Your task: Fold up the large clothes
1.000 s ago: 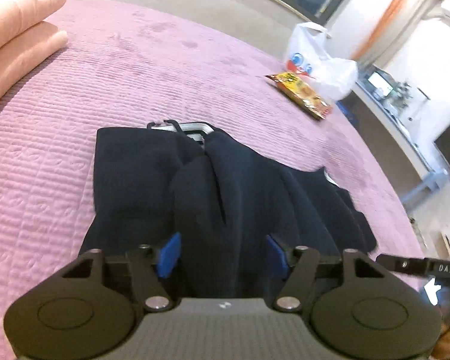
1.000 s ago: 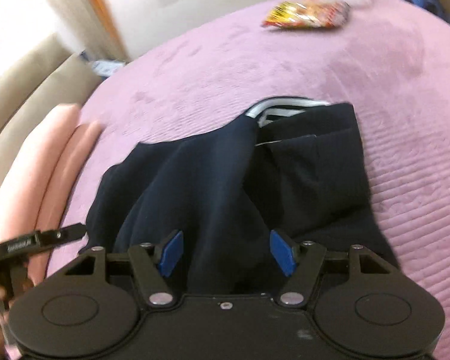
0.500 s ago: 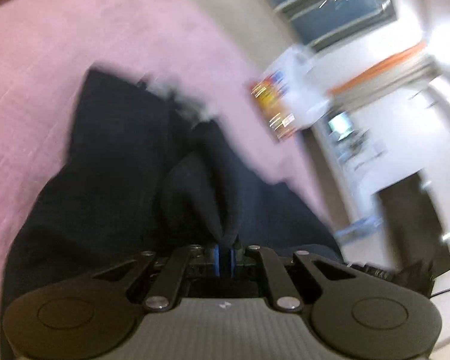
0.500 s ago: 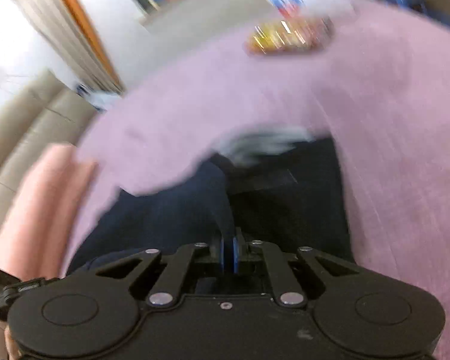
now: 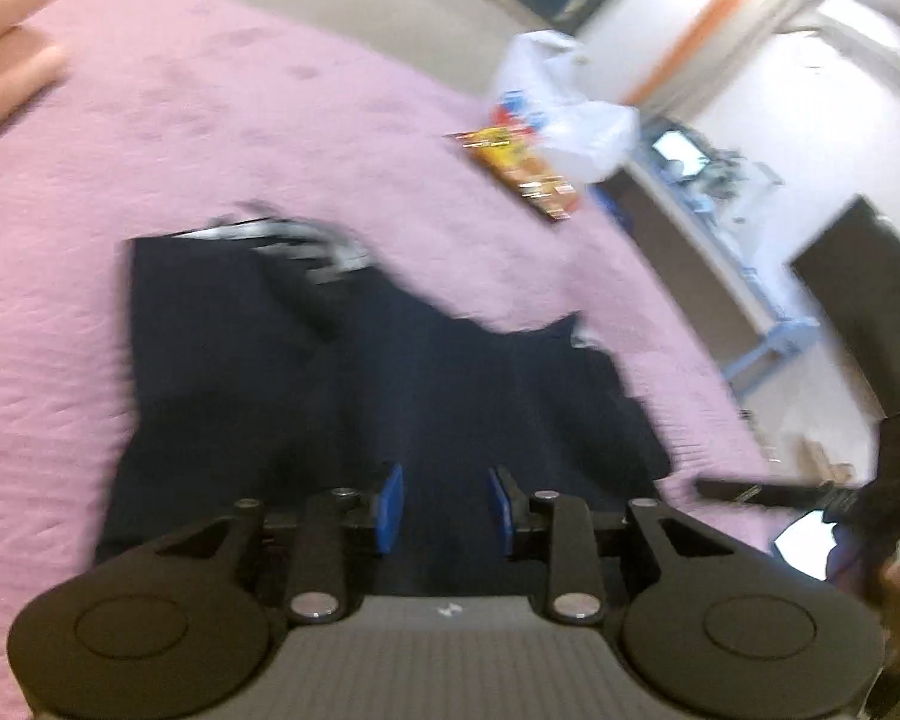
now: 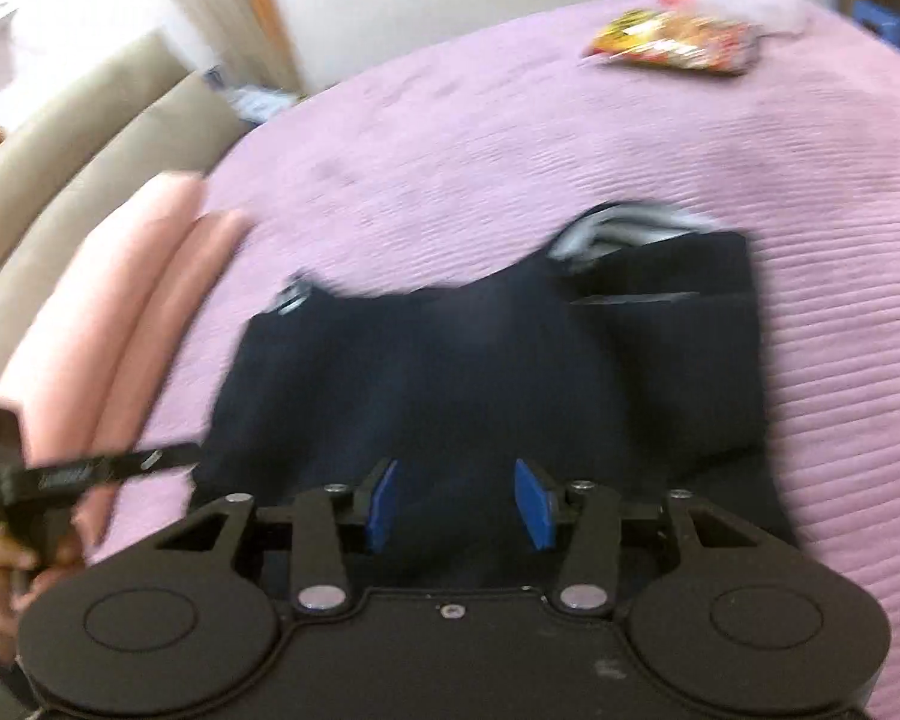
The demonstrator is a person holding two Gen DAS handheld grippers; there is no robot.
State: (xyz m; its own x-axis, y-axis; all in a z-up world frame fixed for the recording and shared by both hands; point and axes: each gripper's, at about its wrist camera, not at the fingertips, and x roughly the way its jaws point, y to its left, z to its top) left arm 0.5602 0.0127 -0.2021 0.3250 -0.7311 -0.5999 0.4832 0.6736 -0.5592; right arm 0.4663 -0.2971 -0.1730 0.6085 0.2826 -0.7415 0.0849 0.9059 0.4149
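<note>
Both tools open over a part-folded dark garment

Your left tool [image 5: 444, 504] hangs with its pads apart, gripping nothing; the navy garment [image 5: 342, 384] lies mid-bed on the purple bedspread [image 5: 150, 138], bunched and uneven, so I judge folds remain; your right tool [image 6: 459, 504] is likewise spread and empty; snack packet [image 6: 672, 45] near the far edge.

No text or label is sharp enough to read.

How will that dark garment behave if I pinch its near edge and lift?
Probably floppy: the dark garment lies in soft folds on the purple bedspread, so it should drape and sag. Its layers look loosely stacked, so one pinch may lift only the top layer.
</note>
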